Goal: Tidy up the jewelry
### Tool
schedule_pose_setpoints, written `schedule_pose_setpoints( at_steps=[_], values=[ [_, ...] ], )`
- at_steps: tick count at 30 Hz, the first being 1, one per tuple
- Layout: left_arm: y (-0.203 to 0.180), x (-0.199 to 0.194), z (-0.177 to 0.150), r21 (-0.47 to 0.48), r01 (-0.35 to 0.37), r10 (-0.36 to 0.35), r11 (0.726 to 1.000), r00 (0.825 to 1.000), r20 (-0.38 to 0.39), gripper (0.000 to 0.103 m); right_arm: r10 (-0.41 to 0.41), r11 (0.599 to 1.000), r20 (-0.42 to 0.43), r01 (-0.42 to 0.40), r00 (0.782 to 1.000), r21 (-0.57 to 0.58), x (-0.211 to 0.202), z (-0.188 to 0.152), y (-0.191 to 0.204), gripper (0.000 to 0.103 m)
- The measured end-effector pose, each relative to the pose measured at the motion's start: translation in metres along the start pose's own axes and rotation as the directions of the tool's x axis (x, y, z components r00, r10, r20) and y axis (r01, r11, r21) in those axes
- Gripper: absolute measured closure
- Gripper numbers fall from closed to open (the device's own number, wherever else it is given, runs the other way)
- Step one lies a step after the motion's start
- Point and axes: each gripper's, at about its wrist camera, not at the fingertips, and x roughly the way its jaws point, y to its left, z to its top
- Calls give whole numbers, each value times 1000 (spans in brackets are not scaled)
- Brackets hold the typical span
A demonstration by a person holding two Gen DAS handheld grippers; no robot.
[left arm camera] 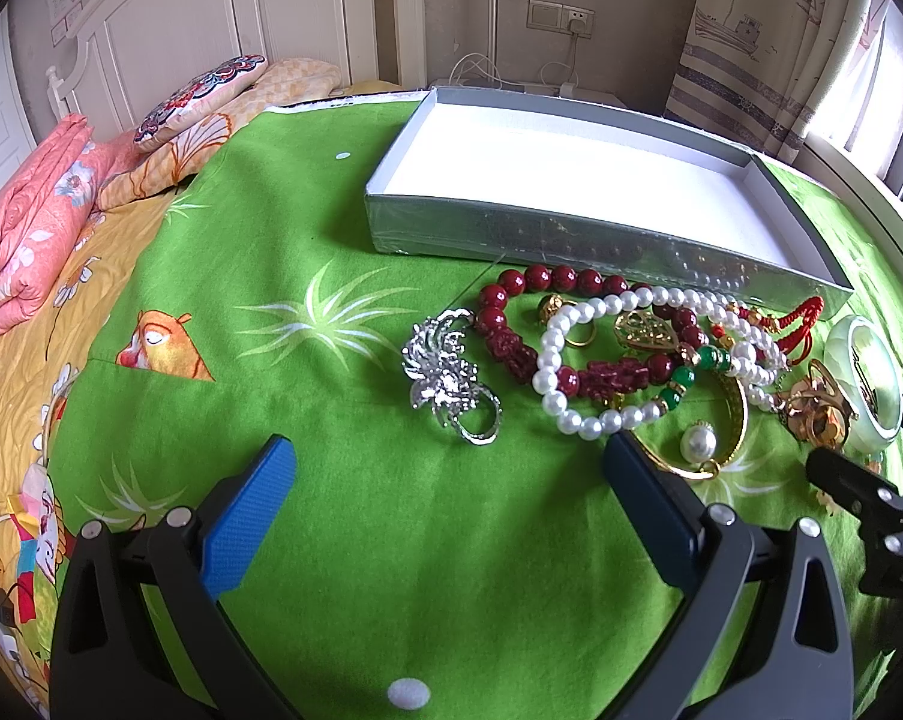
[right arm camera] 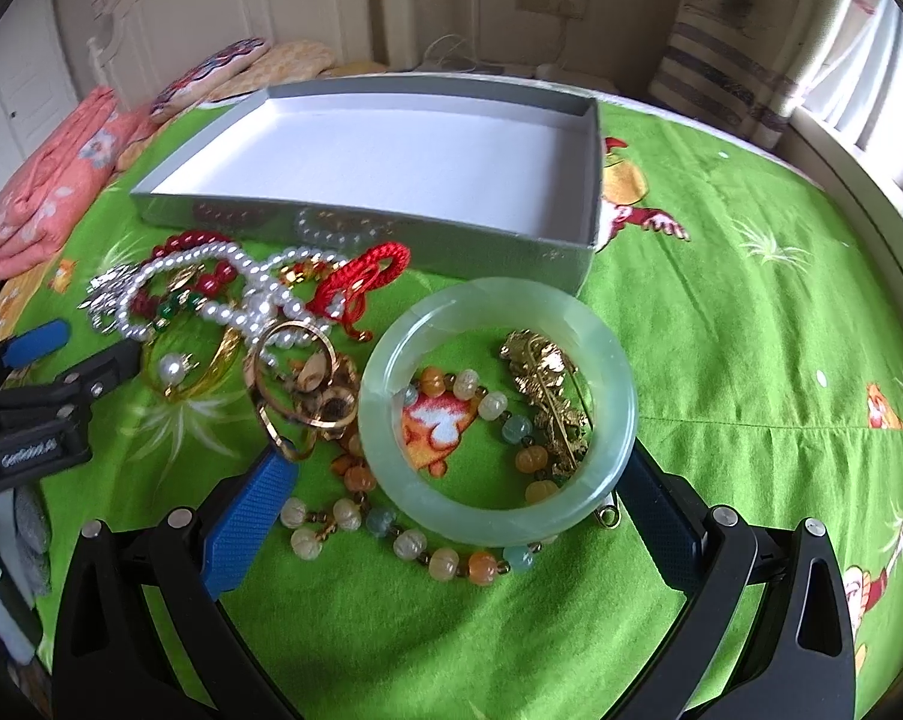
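Jewelry heaped on green cloth (left arm camera: 343, 540) just in front of an empty grey tray (right arm camera: 355, 213), white inside. Left gripper (left arm camera: 451, 456) low over bare cloth, fingers wide apart, holding nothing; silver brooch (left arm camera: 448, 369) and pearl bracelet (left arm camera: 577, 384) just beyond its tips. Right gripper (right arm camera: 457, 474) fingers spread either side of pale jade bangle (right arm camera: 496, 405), contact not discernible; bangle lies over a pumpkin-bead strand (right arm camera: 391, 531) and a gold brooch (right arm camera: 547, 396)

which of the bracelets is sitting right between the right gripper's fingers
The pale green jade bangle. It is a solid smooth ring, not beaded like the pearl strand or the dark red bead bracelet farther left, and it lies between the open right gripper fingers.
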Motion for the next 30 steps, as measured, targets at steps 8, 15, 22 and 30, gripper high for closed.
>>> schedule_pose_setpoints(
  at_steps=[8, 15, 22, 30],
  values=[
    [4, 2, 2, 20, 55, -55, 998, 998, -13, 2, 132, 991, 85, -131, 988, -15, -25, -16, -7, 4],
    [38, -25, -7, -115, 184, -165, 976, 974, 155, 3, 171, 985, 296, -156, 940, -74, -59, -29, -13, 5],
    [21, -55, -17, -21, 181, -169, 983, 948, 269, 3, 139, 983, 194, -111, 971, -148, -43, -23, 4, 59],
    [20, -51, -16, -13, 199, -189, 980, 949, 252, 3, 24, 928, 37, -8, 999, -373, -21, -6, 27, 76]
  ],
)
